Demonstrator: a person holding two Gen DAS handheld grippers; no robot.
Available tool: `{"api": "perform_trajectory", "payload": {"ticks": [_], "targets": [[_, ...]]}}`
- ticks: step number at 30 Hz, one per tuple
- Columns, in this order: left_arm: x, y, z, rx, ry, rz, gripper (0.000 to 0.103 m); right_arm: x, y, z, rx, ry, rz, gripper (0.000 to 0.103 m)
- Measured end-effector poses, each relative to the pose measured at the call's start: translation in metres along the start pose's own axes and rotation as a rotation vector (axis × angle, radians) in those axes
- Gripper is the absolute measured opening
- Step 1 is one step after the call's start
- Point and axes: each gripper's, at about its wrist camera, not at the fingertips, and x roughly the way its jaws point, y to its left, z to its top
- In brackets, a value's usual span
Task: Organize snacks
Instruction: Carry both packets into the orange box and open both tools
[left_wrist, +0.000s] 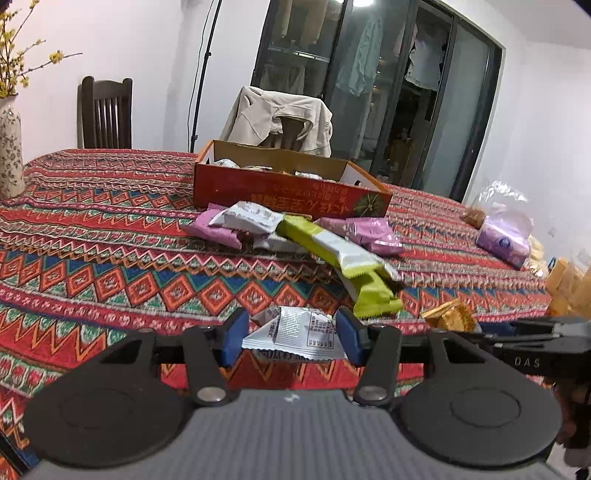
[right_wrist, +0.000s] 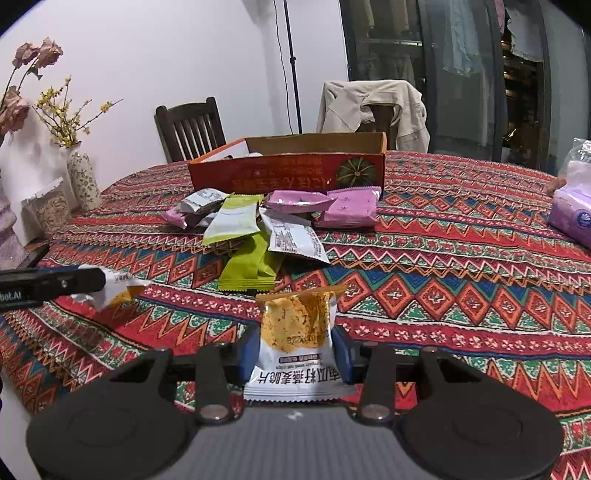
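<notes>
Each hand has picked up one snack. The left gripper (left_wrist: 291, 334) has its fingers pinching a white packet (left_wrist: 295, 332). The right gripper (right_wrist: 295, 354) pinches an oat crisp packet (right_wrist: 295, 343). Both need to go over the snack pile (right_wrist: 255, 229) into the orange box (right_wrist: 288, 170) farther back on the surface (right_wrist: 461, 266).

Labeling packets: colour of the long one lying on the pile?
Lime green with a white middle band; clearest in the left wrist view.

Patterned tablecloth (right_wrist: 461, 258), flowered vase (right_wrist: 83, 177), dark wooden chair (right_wrist: 190, 127), jacket-draped chair (right_wrist: 373, 107), tissue pack (left_wrist: 504, 240).
</notes>
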Motion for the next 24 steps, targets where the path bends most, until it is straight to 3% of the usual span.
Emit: {"api": "perform_trajectory", "payload": {"ticks": [8,11,16,20,24], "targets": [[0.022,0.014,0.045,-0.004,-0.062,-0.014,0.053,0.011,-0.016,0.030,0.025,-0.054,0.036,0.041],[0.034,0.017,0.073,0.018,-0.100,-0.026,0.053,0.018,-0.023,0.051,0.027,-0.085,0.059,0.041],[0.083,0.032,0.131,0.072,-0.158,0.022,0.053,0.043,-0.030,0.110,-0.010,-0.146,0.104,0.041],[0.149,0.048,0.174,0.079,-0.124,0.049,0.053,0.091,-0.035,0.174,0.002,-0.146,0.167,0.041],[0.209,0.059,0.194,0.111,-0.084,0.155,0.053,0.172,-0.029,0.232,0.059,-0.059,0.215,0.041]]}}
